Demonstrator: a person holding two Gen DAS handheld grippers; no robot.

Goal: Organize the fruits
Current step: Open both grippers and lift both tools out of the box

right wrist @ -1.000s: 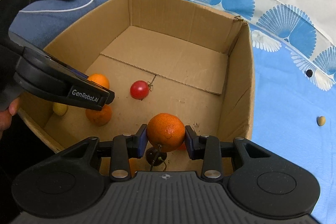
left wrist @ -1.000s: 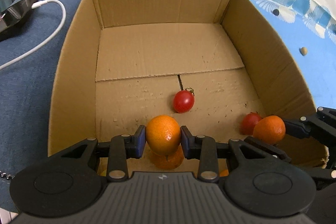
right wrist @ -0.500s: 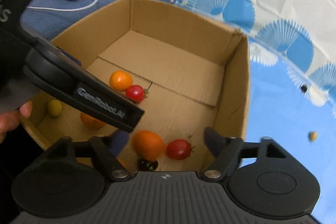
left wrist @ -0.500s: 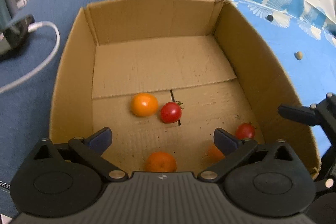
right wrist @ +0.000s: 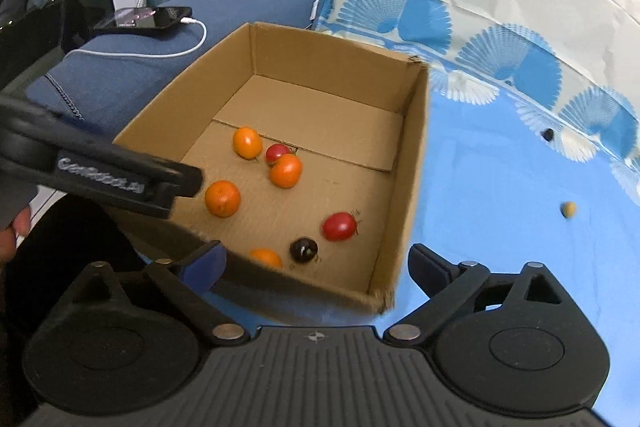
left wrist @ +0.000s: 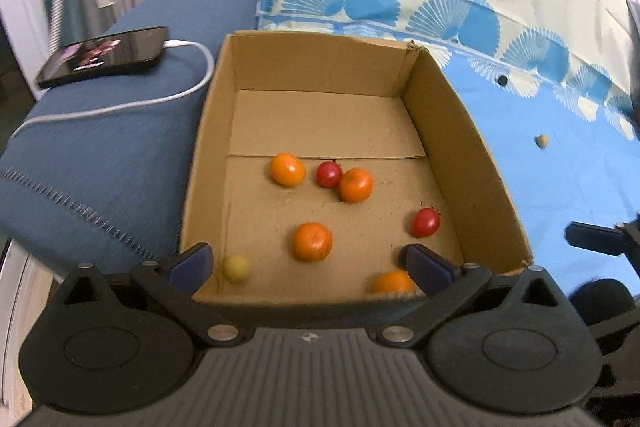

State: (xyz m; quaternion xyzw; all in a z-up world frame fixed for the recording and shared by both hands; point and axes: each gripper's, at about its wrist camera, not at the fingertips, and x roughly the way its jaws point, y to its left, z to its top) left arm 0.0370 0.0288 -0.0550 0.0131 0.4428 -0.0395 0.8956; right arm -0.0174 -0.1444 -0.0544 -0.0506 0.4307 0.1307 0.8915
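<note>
Left hand-held gripper [left wrist: 307, 264]: jaws spread wide, just been opening, nothing between the pads. Hangs over the near edge of the cardboard box [left wrist: 472, 155], tipped steeply down towards its floor.

Right hand-held gripper [right wrist: 317, 262]: jaws likewise apart, just been opening, also empty. Hangs over the box's near right corner.

All fruit inside the box, loose on the floor:
- Along the fold in the floor: pale orange [left wrist: 287, 169], red tomato [left wrist: 329, 174] and deeper orange [left wrist: 355, 185] in a row. Tomato up against the deeper orange (contact with the pale one too close to call).
- Mid-floor, alone: middle orange [left wrist: 312, 242].
- Near the right wall: second tomato [left wrist: 425, 222], stem end towards that wall.
- Against the near wall: small yellow fruit [left wrist: 237, 267] by the left corner, and near orange [left wrist: 390, 281], partly hidden behind the left gripper's right finger.
- Just beside the near orange: dark round fruit [right wrist: 304, 249], visible from the right wrist only.

Outside the box: phone [left wrist: 104, 55] with white cable [left wrist: 160, 99] plugged in, lying on the blue cushion [left wrist: 100, 155] to the left. Fan-print cloth [left wrist: 560, 187] to the right, with a small tan bit [left wrist: 542, 141] well apart from the box.
</note>
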